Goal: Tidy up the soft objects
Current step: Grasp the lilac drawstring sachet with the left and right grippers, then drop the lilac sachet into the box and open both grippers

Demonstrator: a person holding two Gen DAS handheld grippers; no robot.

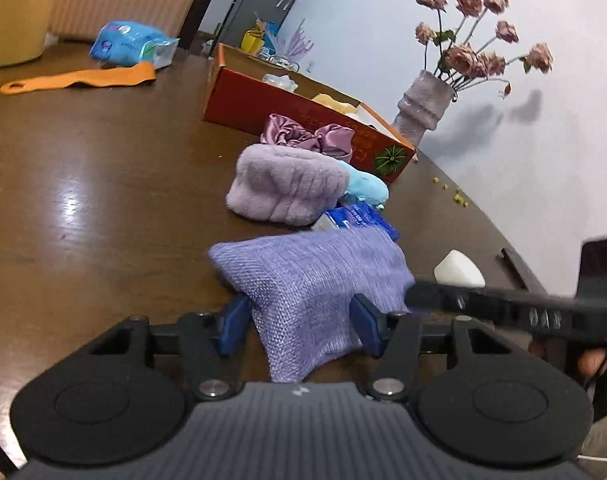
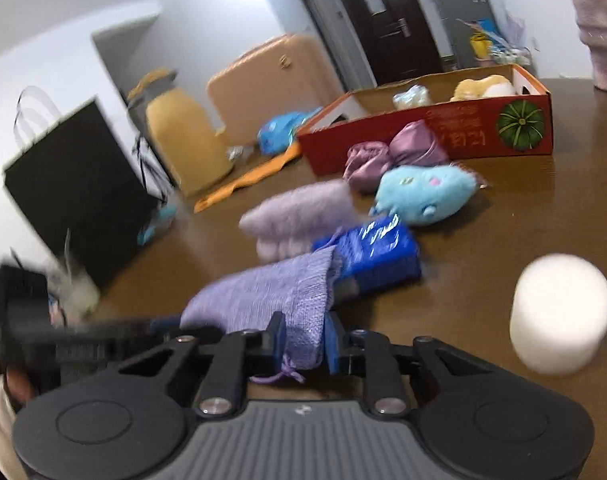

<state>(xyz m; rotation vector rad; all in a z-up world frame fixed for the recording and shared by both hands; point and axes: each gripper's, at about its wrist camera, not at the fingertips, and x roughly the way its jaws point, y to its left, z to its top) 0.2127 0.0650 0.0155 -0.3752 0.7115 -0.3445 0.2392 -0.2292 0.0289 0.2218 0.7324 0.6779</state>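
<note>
A lavender woven pouch (image 1: 311, 280) lies on the brown table and both grippers hold it. My left gripper (image 1: 299, 326) is shut on its near end. My right gripper (image 2: 303, 340) is shut on the drawstring end of the same pouch (image 2: 271, 296). Beyond it lie a blue packet (image 2: 377, 256), a fluffy lilac headband (image 1: 283, 188), a light blue plush (image 2: 423, 194) and a mauve satin scrunchie (image 1: 307, 136). The open red cardboard box (image 1: 263, 100) stands behind them with soft items inside.
A white cylinder (image 2: 559, 312) stands at the right. A vase of dried pink flowers (image 1: 423, 104) is beside the box. An orange strap (image 1: 79, 80) and a blue bag (image 1: 131, 42) lie far left. A black paper bag (image 2: 75, 192) stands at the table's left edge.
</note>
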